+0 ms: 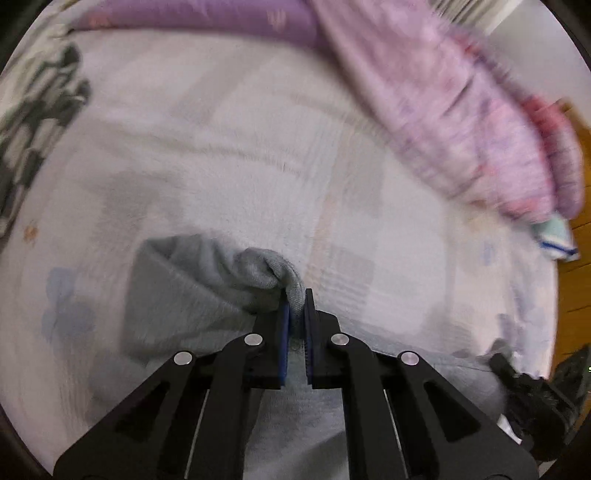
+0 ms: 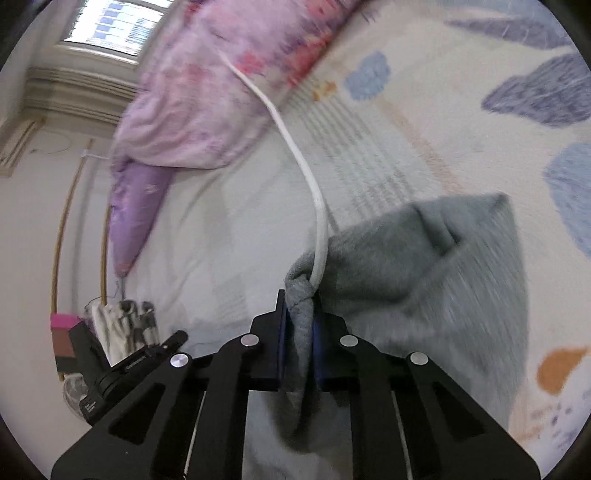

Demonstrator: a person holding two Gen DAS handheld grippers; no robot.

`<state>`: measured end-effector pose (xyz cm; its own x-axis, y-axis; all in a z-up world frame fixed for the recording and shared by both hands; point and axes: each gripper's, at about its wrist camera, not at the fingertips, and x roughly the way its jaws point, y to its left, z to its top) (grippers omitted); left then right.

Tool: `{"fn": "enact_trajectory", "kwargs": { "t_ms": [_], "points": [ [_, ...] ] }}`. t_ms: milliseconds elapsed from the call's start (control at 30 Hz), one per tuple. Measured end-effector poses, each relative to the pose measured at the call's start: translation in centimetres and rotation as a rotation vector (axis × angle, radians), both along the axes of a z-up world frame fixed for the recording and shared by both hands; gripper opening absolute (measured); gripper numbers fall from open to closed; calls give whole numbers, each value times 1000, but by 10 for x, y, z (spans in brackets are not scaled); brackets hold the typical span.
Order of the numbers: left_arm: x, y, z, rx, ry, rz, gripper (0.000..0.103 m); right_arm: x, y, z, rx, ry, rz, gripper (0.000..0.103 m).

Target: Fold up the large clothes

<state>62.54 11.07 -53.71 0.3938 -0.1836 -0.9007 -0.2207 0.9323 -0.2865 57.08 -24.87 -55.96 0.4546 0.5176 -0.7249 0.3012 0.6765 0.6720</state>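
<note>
i have the left gripper and the right gripper each clamped tight on a bunched edge of the soft grey fleece garment lying on the pale patterned bedspread.

Grey garment (lower part cropped)

A bed covered with a pale fleecy sheet printed with faint blue, purple and orange shapes fills both views. A grey garment lies on it at the near side, bunched into folds. Along the far edge rests a crumpled pink and purple floral quilt, with a plain purple pillow beside it. A black and white patterned cloth lies at the far left. A white cord trails across the sheet to the grey garment.
</note>
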Motion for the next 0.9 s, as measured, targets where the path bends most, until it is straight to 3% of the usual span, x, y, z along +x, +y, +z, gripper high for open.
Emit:
{"fn": "enact_trajectory", "kwargs": {
  "t_ms": [167, 433, 533, 700, 900],
  "points": [
    [-77, 2, 46, -24, -144, 13, 6, -70, 6, 38, 21, -99, 2, 10],
    [-190, 18, 78, -73, -217, -69, 6, -196, 31, 67, -38, -178, -74, 10],
    [-228, 19, 78, -51, -231, -113, 6, -240, 46, 70, -78, -193, -101, 10],
    [-290, 25, 63, -16, -190, -103, 6, -293, 65, 62, -149, -170, -91, 10],
    [-349, 25, 23, 60, -147, -111, 6, -346, 71, 16, -150, -117, -66, 10]
  ]
}}
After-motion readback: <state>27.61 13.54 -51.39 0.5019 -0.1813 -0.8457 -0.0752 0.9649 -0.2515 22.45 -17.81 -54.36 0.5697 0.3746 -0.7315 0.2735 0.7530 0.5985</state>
